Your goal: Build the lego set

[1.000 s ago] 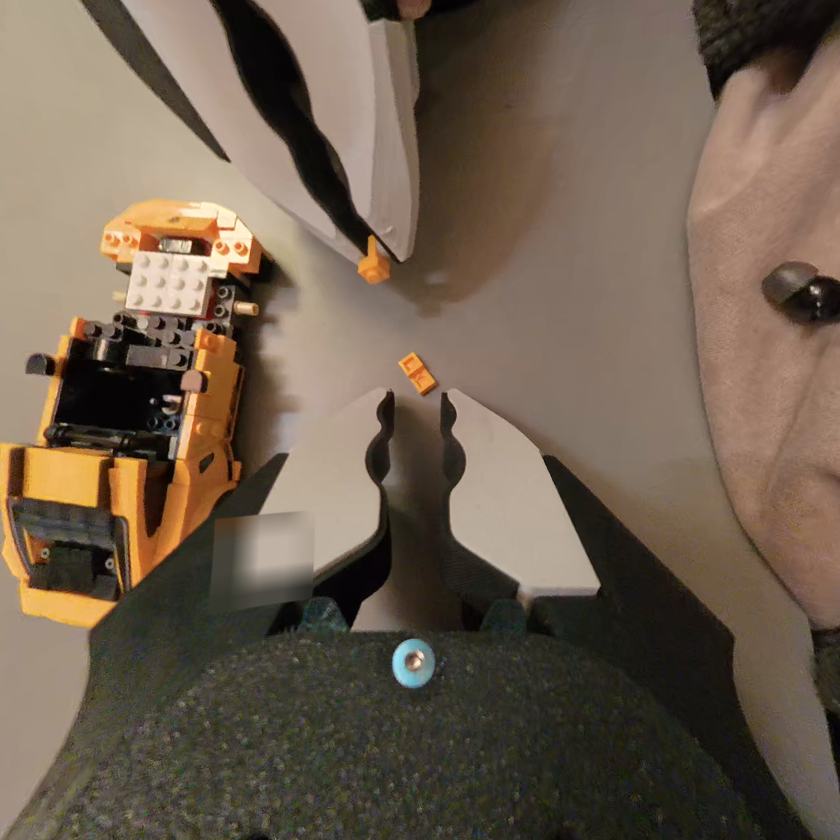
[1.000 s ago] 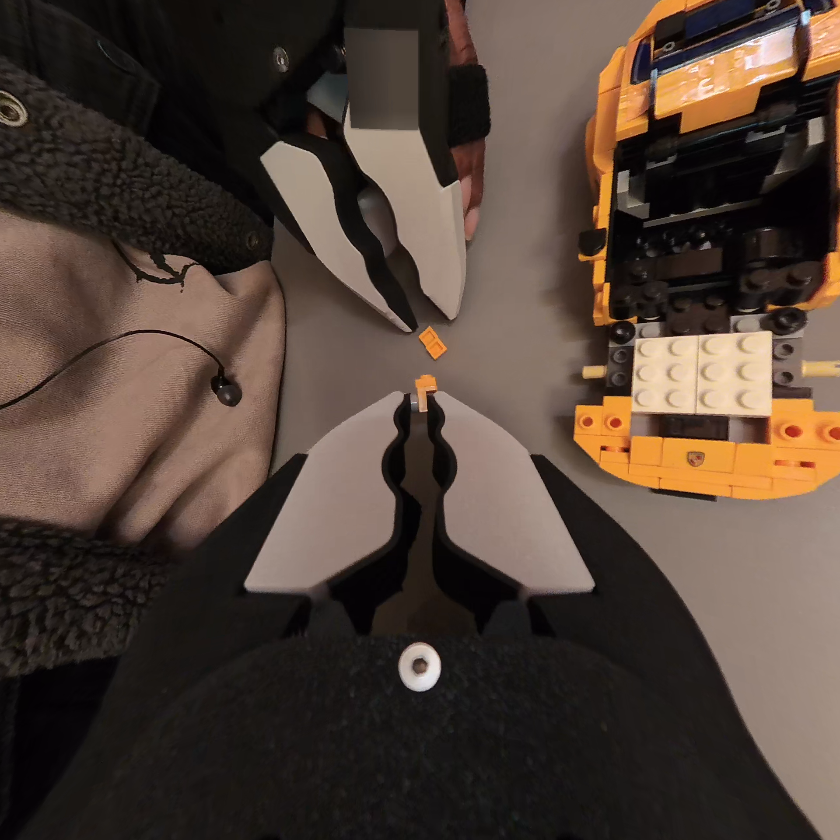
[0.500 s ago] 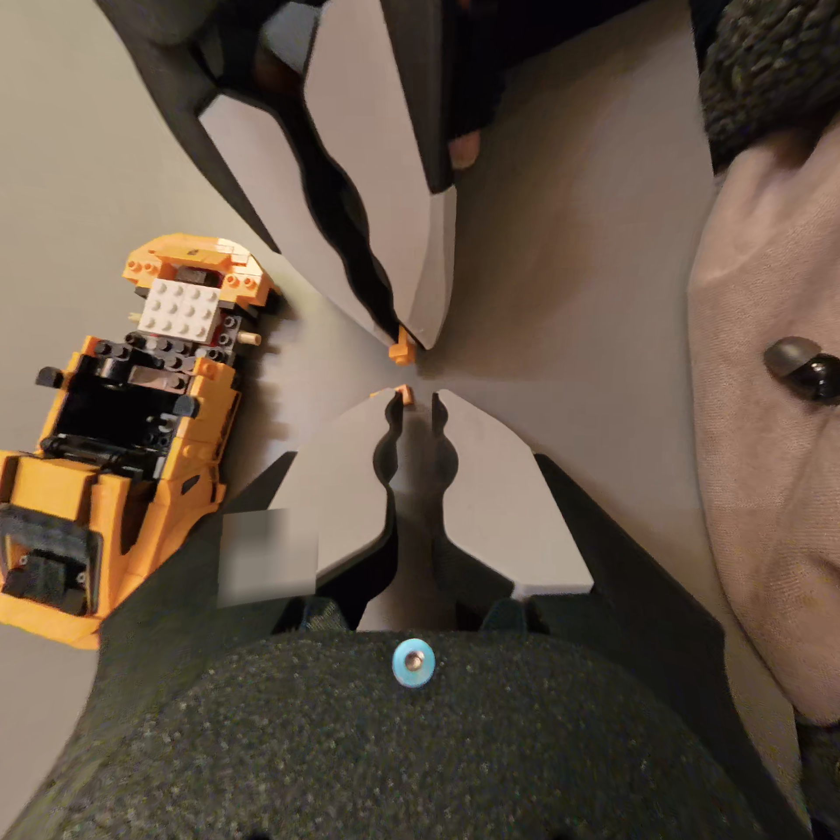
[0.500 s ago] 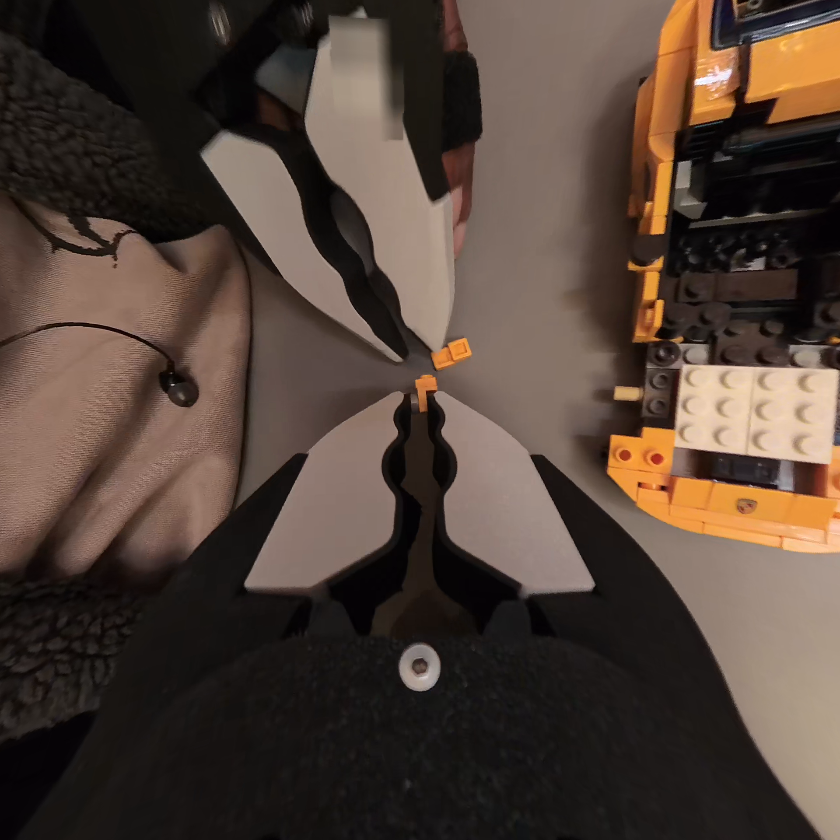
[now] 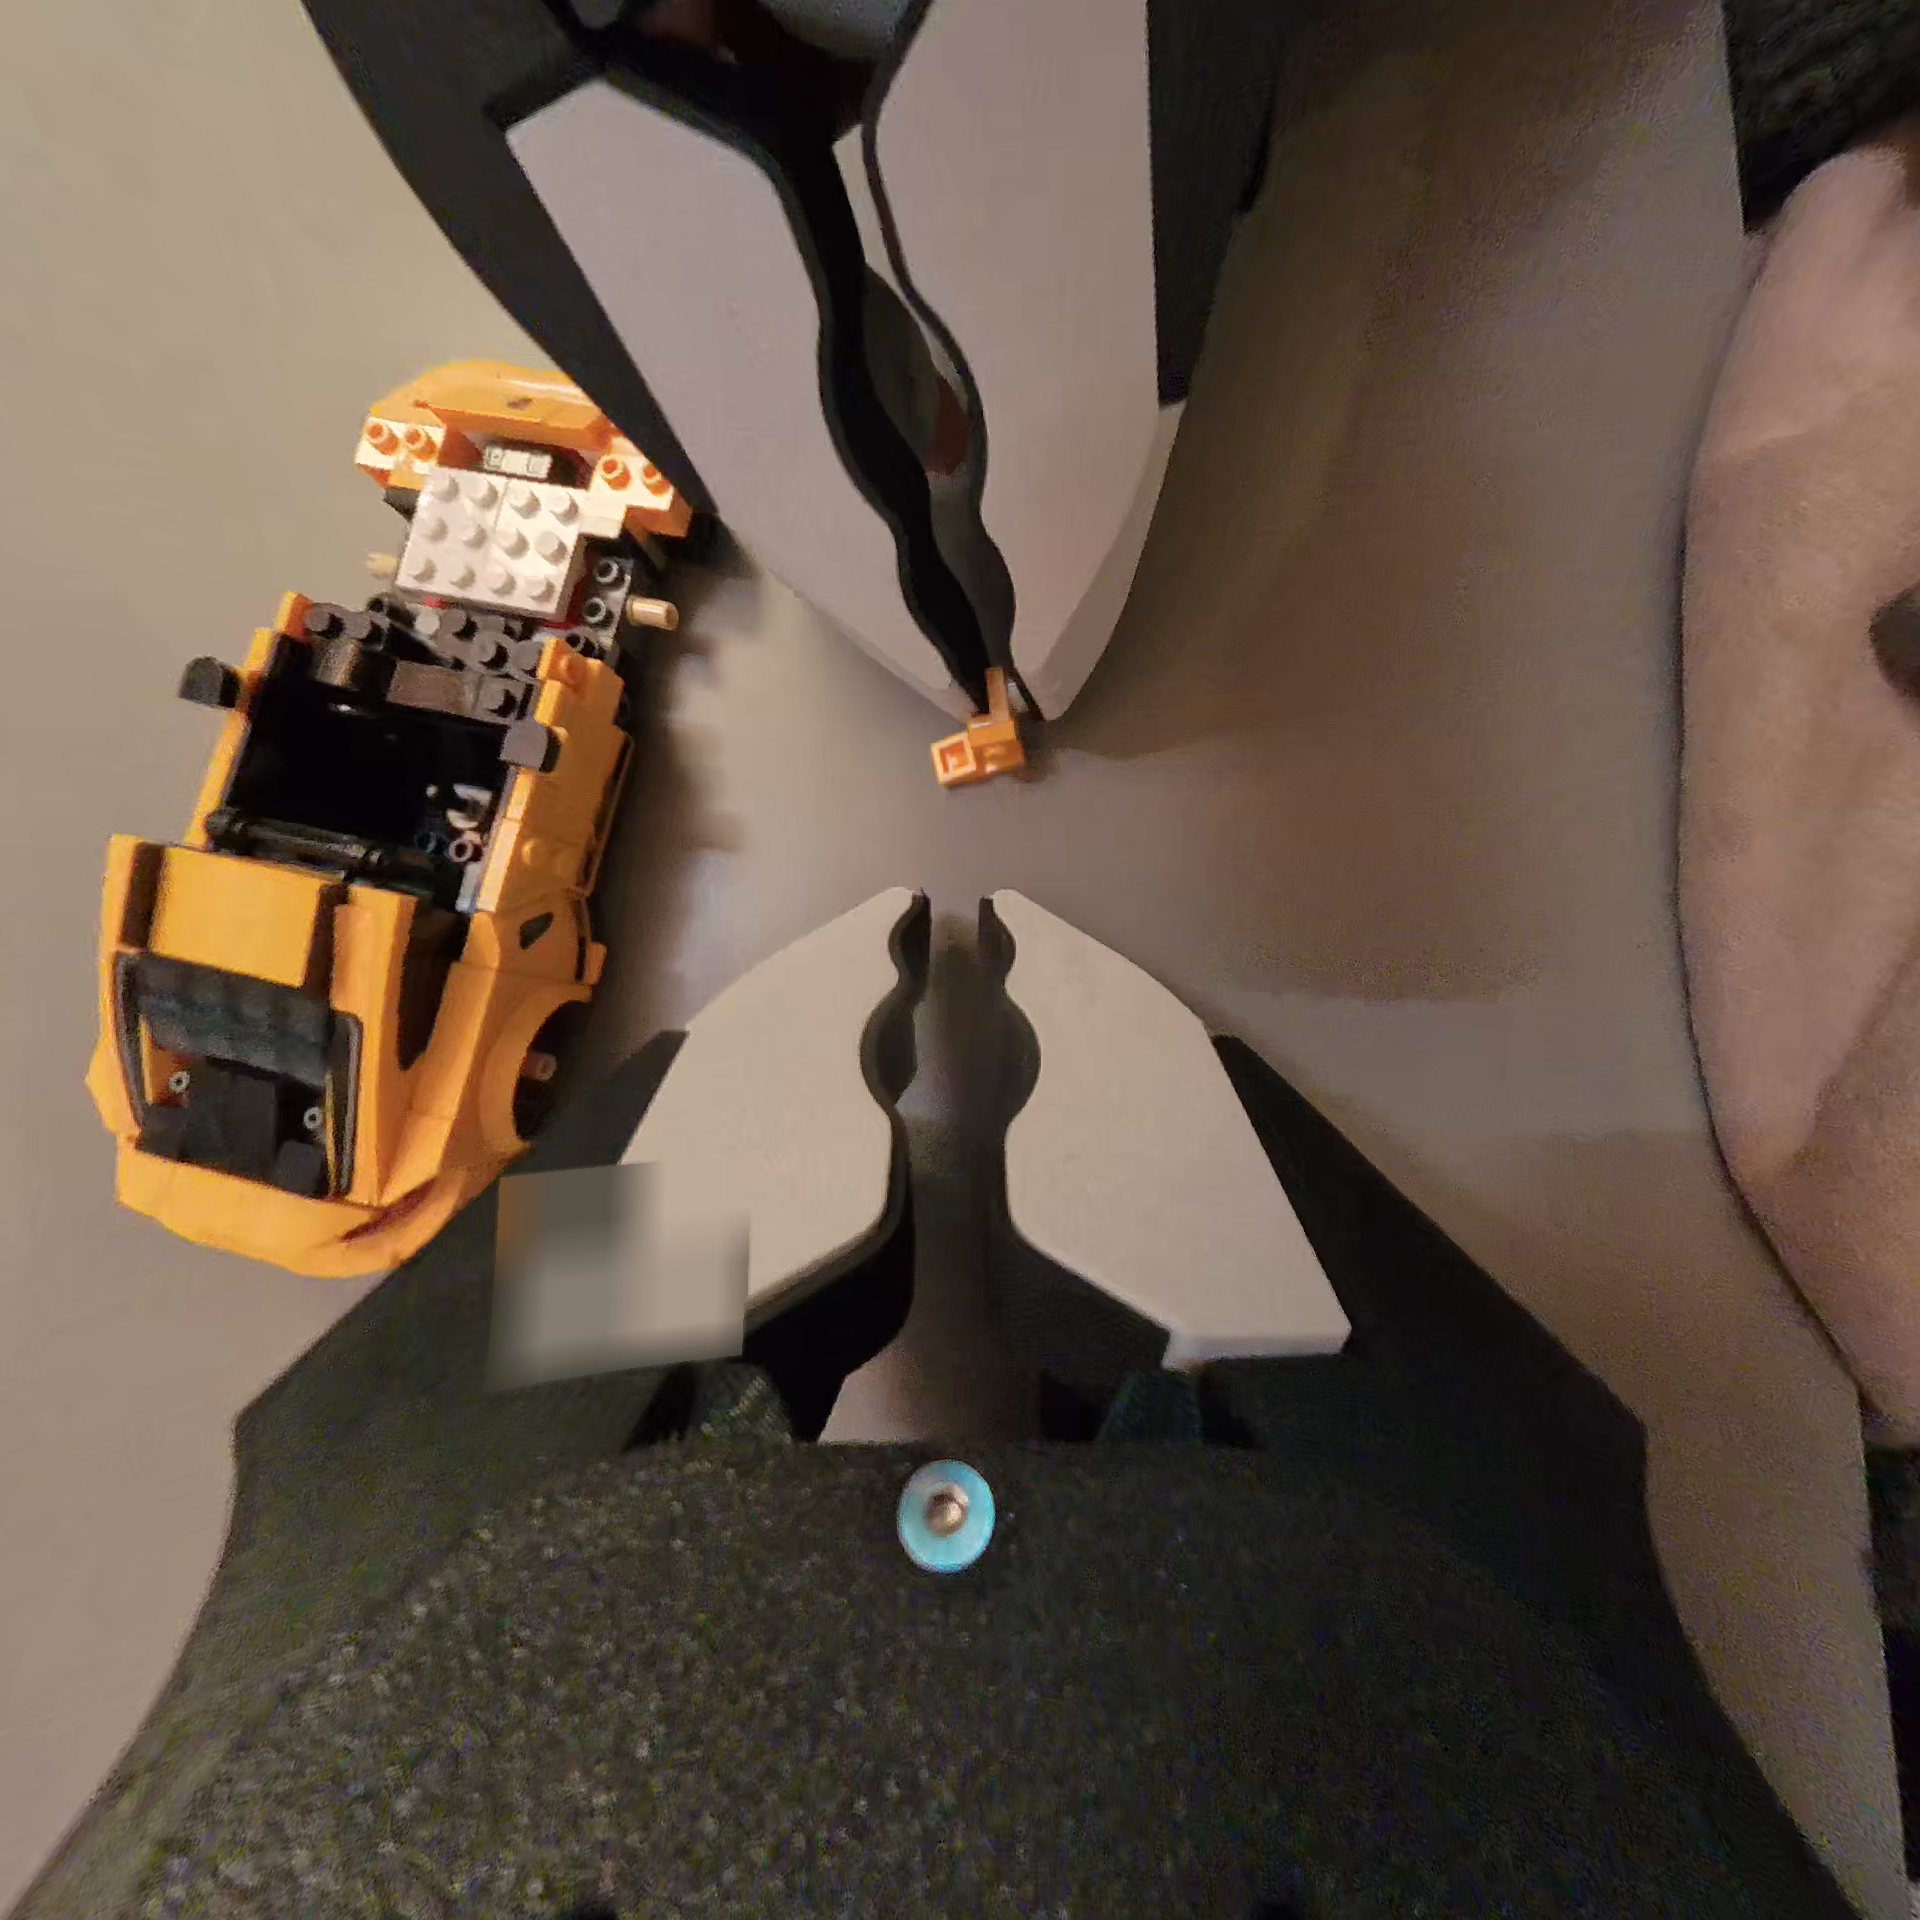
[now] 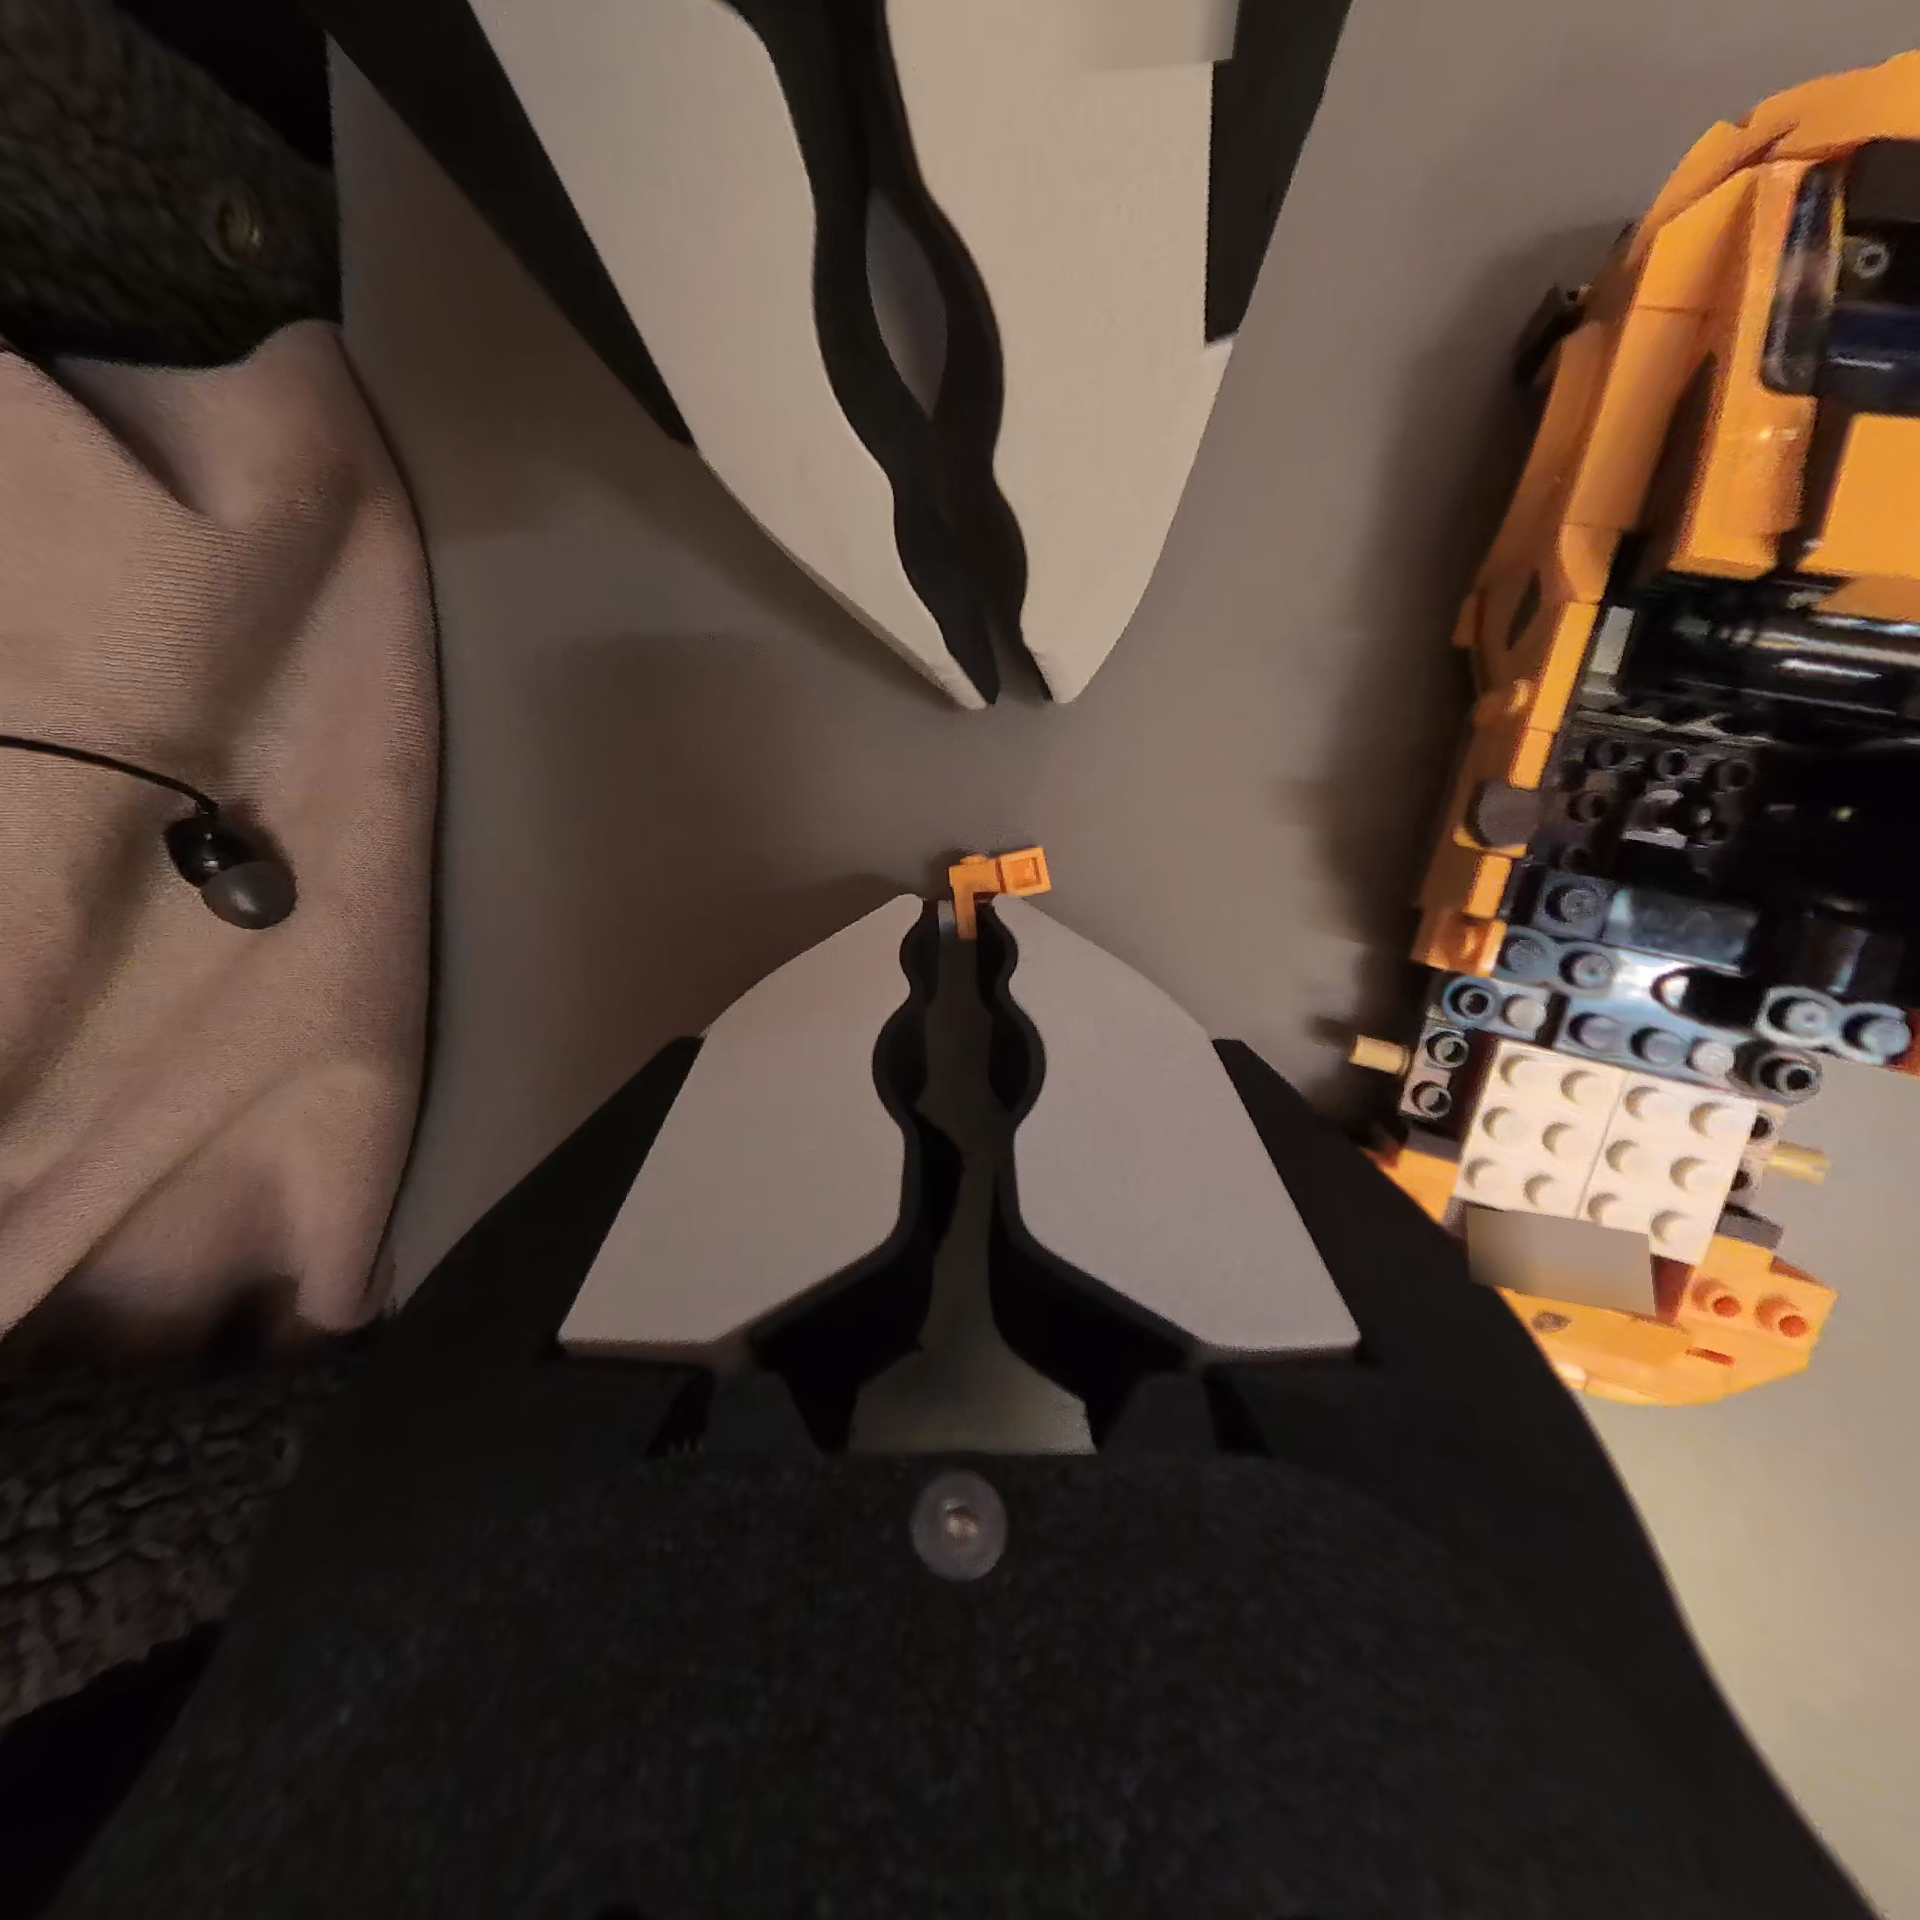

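A tiny orange lego piece (image 6: 997, 878), an L-shaped bracket with a flat square plate joined to it, sits mid-frame, pinched by its stem in the closed tips of the right gripper (image 6: 971, 914). The left gripper (image 5: 954, 914), just below frame centre in its own view, holds nothing across a narrow gap. The left wrist view alone shows the whole half-built orange car (image 5: 364, 831), at left on the plain grey table (image 5: 1351, 831); the right wrist view alone shows a black earbud (image 6: 234, 883) on beige cloth (image 6: 156, 935), at left.

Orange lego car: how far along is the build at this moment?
Mostly assembled: the orange lego car on the grey table has its body and rear built, but the black interior is uncovered and white studded plates are bare. In hand: the right gripper, jaws shut on a small orange bracket piece. The left gripper is open, empty. Left: fitting that piece and covering the car.
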`<action>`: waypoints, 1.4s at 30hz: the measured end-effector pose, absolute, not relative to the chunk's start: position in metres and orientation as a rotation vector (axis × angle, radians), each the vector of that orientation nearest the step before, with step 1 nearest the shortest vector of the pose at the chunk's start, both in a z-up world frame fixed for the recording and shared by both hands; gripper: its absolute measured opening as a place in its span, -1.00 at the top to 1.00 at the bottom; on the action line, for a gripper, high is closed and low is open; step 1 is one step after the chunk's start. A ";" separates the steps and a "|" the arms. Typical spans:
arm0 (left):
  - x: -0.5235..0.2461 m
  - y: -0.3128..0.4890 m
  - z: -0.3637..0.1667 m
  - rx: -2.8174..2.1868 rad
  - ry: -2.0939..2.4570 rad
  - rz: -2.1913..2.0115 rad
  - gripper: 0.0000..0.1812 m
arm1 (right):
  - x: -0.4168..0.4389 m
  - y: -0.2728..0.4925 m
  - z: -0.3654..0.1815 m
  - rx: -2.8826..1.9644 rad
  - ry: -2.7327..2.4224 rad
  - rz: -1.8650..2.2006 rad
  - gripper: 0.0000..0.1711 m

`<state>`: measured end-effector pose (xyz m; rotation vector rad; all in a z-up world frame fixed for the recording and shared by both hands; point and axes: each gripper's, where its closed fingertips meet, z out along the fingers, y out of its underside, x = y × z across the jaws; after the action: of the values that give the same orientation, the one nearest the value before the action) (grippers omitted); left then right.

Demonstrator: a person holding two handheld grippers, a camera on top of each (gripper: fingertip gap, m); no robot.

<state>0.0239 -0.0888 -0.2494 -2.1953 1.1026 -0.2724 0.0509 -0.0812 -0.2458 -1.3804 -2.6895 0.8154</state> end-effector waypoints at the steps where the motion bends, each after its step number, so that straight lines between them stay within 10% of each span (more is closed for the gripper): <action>1: 0.021 -0.089 -0.247 -2.187 1.102 -0.258 0.91 | 0.051 -0.080 -0.248 -1.386 -2.708 0.779 0.92; 42: 0.088 -0.054 -0.251 -2.078 1.063 -0.336 0.87 | 0.090 -0.053 -0.252 -1.553 -2.665 1.024 0.93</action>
<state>0.0879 -0.0537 -0.2513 -2.0775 1.0632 -0.3358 0.0900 -0.0535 -0.2519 -1.5528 -2.6647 1.0244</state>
